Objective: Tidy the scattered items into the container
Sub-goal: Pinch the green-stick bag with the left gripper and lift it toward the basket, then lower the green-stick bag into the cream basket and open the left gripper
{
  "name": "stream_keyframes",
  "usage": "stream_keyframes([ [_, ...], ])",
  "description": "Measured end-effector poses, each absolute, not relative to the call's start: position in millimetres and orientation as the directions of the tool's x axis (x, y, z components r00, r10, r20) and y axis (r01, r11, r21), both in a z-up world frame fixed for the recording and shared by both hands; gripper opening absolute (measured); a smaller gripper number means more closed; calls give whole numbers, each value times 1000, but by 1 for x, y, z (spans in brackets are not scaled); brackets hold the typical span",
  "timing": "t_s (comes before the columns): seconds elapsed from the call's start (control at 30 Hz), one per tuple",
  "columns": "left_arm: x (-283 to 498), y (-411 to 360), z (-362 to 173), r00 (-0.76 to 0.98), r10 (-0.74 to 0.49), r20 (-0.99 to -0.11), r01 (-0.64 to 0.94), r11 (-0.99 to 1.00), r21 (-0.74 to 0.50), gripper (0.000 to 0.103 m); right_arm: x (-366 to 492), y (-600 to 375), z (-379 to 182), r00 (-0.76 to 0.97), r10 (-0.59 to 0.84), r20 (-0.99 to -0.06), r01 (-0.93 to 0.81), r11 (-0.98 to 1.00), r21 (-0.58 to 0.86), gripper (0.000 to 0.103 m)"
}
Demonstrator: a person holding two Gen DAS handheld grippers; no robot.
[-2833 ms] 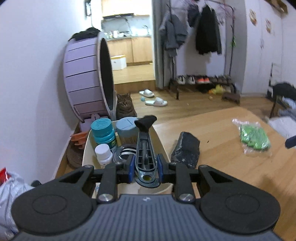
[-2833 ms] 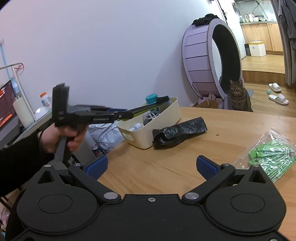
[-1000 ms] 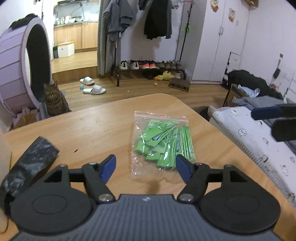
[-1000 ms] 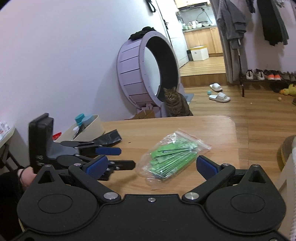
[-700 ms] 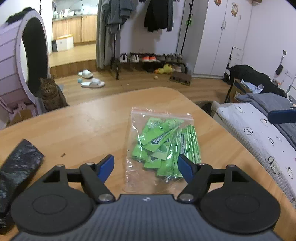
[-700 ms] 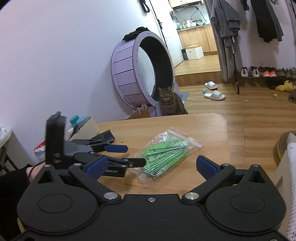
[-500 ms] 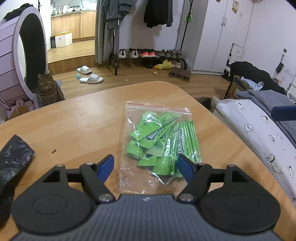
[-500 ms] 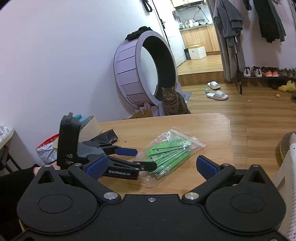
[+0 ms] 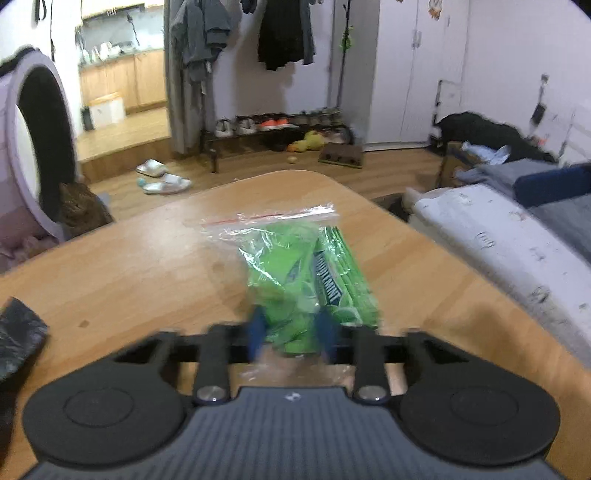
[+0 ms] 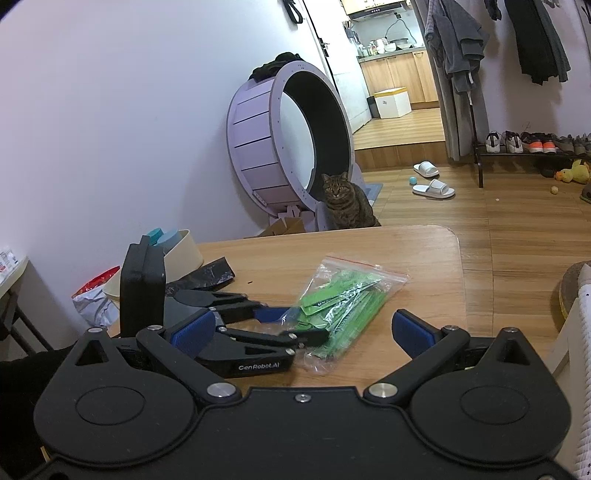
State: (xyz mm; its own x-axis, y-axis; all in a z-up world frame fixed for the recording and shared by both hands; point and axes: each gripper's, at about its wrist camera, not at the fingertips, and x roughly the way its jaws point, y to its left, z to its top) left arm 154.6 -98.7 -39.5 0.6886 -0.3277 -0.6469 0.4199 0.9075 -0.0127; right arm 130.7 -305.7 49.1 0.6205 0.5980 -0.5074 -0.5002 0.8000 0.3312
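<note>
Left wrist: fingers (image 9: 256,326), just closing, pinch the green-packet bag (image 9: 295,266).

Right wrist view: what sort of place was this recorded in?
Most likely a lived-in home, an open room next to a kitchen. A tabby cat sits by a large cat exercise wheel, shoes line a low shoe rack under hanging clothes, and kitchen cabinets show through the doorway.

White walls, wooden floor (image 10: 517,229), shoe rack (image 10: 532,155), hanging coats (image 9: 284,33).
</note>
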Motion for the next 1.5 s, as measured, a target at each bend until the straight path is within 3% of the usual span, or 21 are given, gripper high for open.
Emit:
stream_keyframes([
  [0.3,144,-95,-31,724,-324,-609,413,911,6,2,129,-305,51,621,603,-501,-506,796,332,103],
  [0.97,88,-13,29,825,-255,-505,303,953,13,2,120,-271,61,558,692,-459,-591,719,365,103],
  [1.5,39,110,79,901,-17,-433,30,999,24,2,93,-211,71,457,774,-438,-699,617,361,103],
])
